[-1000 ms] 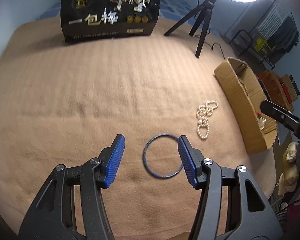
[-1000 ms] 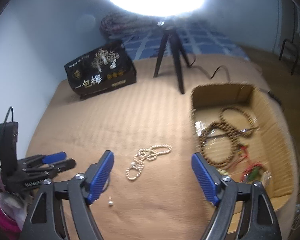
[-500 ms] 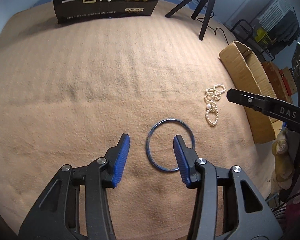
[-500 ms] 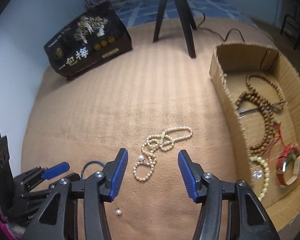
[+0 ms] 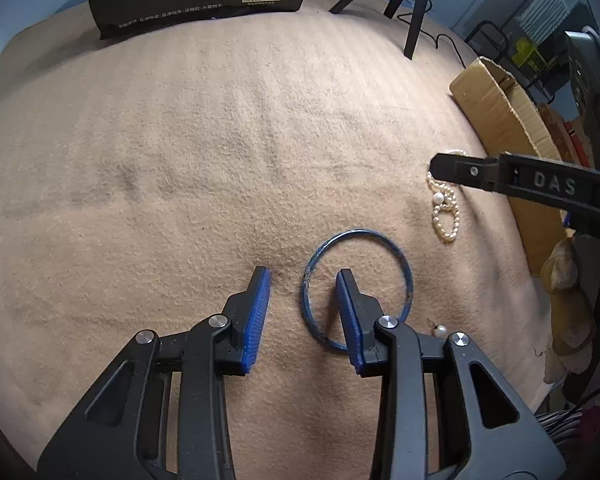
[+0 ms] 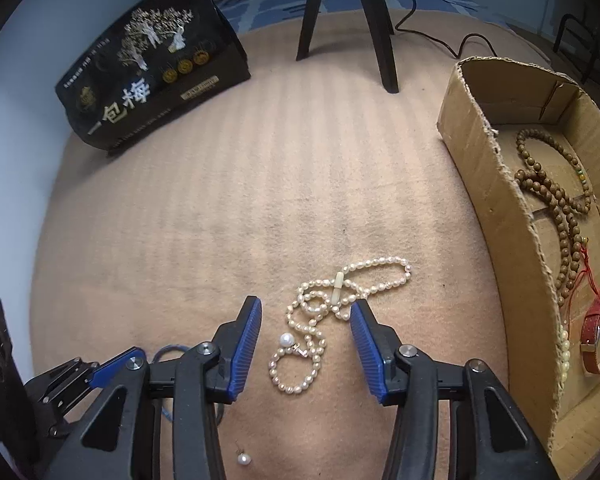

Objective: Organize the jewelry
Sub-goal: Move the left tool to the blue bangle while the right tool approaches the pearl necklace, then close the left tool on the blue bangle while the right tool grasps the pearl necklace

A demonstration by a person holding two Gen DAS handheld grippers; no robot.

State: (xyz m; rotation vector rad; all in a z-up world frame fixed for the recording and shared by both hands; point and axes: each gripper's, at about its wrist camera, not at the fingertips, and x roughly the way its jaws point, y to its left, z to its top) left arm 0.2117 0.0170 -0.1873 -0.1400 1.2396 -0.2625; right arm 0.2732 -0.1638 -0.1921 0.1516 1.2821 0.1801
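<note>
Two grippers: you hold both low over the tan blanket (image 5: 180, 168), each spread apart with nothing clamped.
Left hand-held gripper (image 5: 303, 280): your fingers straddle the near-left rim of the blue bangle (image 5: 396, 256); one fingertip is inside the ring, the other outside it.
Blue bangle: it lies flat on the blanket, just beside a loose pearl earring (image 5: 440, 330).
Right hand-held gripper (image 6: 306, 312): your blue pads sit either side of the pearl necklace (image 6: 332, 304), not touching it.
Pearl necklace: it is heaped in loops on the blanket, left of the cardboard box (image 6: 496, 208).
Cardboard box: it holds brown wooden beads (image 6: 556, 188) and a red strap watch (image 6: 598, 332).
Far edge: a black printed bag (image 6: 152, 64) and tripod legs (image 6: 384, 40) stand there.
</note>
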